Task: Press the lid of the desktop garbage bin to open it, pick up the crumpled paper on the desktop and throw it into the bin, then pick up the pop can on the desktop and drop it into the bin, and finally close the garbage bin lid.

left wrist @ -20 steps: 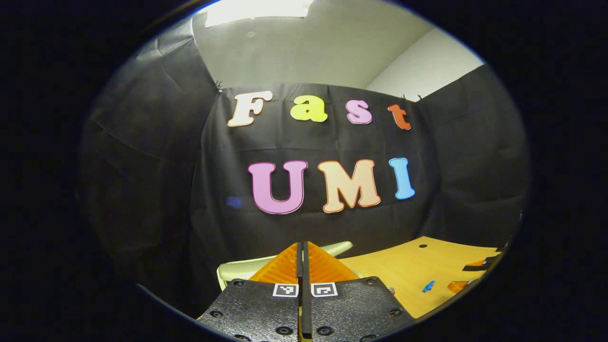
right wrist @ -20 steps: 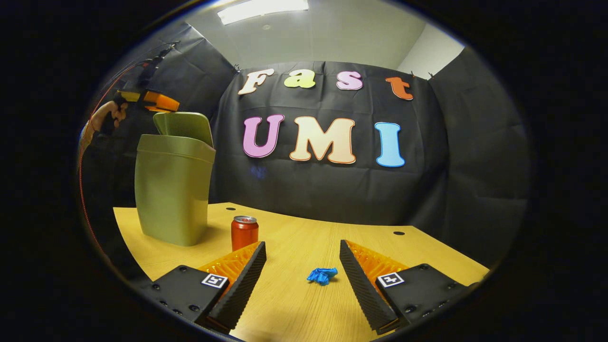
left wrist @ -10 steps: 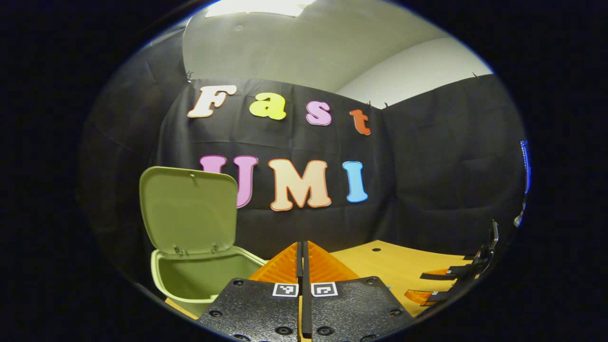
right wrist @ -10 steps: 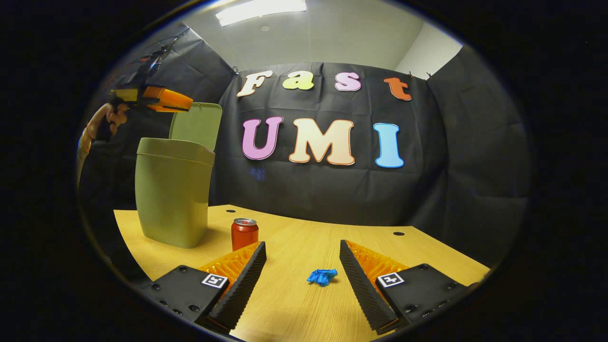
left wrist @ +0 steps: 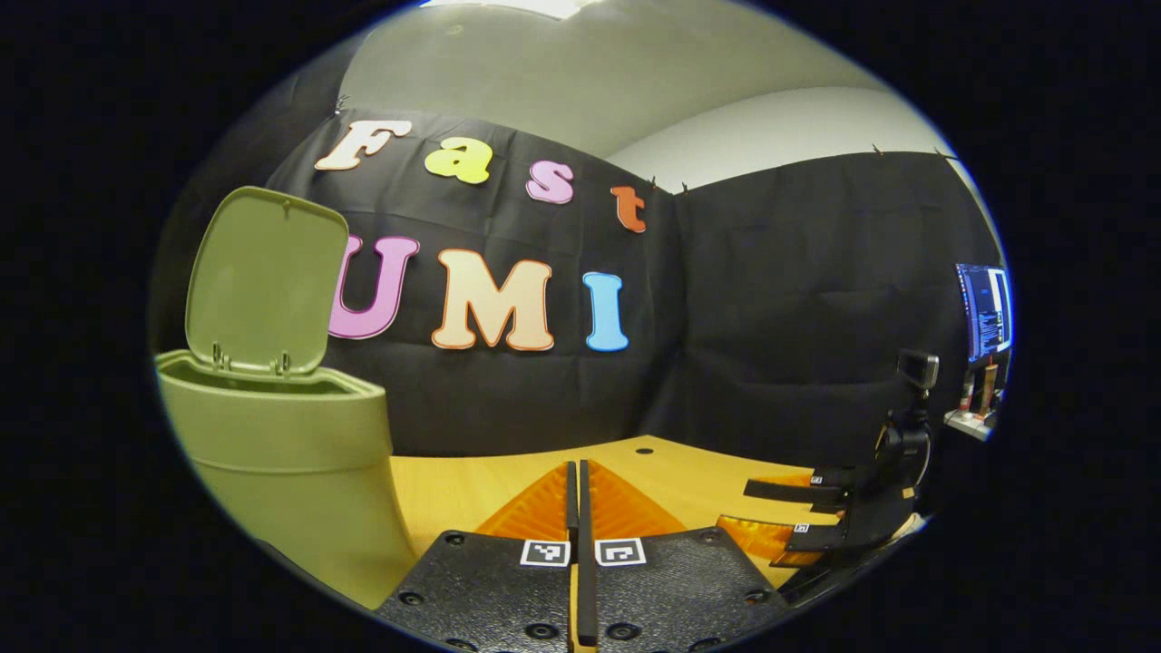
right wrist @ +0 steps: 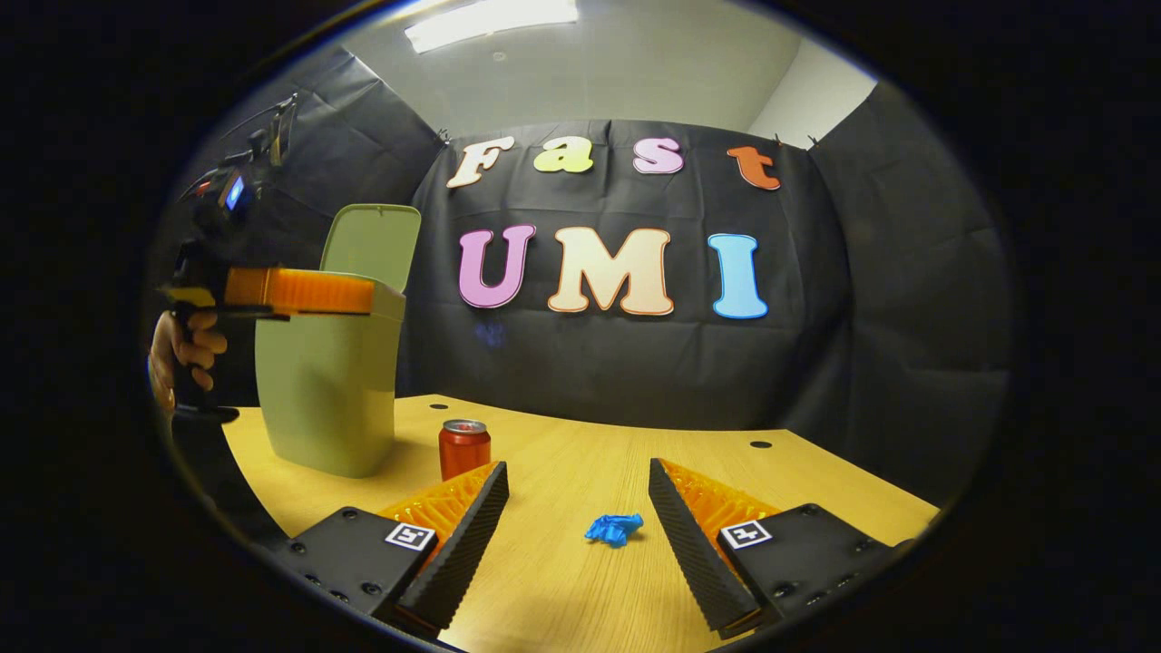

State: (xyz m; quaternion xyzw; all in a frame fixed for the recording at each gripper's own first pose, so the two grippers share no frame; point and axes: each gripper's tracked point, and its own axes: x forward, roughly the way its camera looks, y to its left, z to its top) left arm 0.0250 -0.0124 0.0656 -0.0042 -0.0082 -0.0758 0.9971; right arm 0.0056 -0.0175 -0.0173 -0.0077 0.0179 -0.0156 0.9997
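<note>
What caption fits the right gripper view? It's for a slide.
Open gripper faces blue paper; can stands beside the open bin.

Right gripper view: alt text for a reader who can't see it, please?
A green bin stands lid-up on a wooden desk, a red can beside it; the open right tool points at blue crumpled paper.

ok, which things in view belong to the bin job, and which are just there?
Job: garbage bin, its lid up; crumpled paper; pop can; left gripper; right gripper.
Just there: table, monitor, camera on a stand.
</note>
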